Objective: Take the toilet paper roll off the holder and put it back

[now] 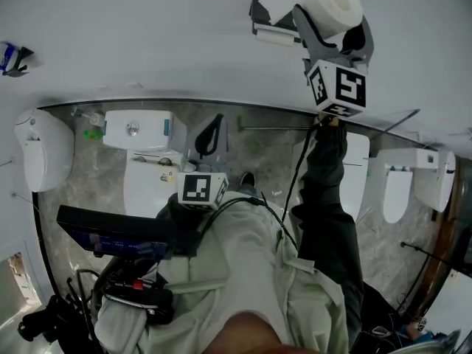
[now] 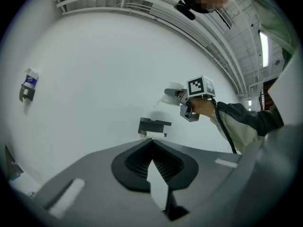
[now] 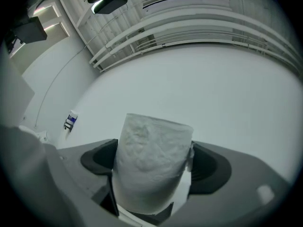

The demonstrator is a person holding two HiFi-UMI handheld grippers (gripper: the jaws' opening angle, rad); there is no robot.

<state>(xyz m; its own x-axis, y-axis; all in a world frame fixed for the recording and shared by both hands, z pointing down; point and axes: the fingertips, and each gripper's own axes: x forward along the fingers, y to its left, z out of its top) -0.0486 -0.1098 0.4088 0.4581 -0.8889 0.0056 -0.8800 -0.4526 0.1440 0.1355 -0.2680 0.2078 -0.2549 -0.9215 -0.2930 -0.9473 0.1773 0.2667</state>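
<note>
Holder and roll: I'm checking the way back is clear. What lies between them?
Only bare wall, in the left gripper view. The roll, held in the right gripper, is clear of the holder; its loose tail trails that way.

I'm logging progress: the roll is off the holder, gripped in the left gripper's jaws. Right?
Wrong side. The roll is off the holder, but it sits gripped in the jaws of the right gripper, as the right gripper view shows.
</note>
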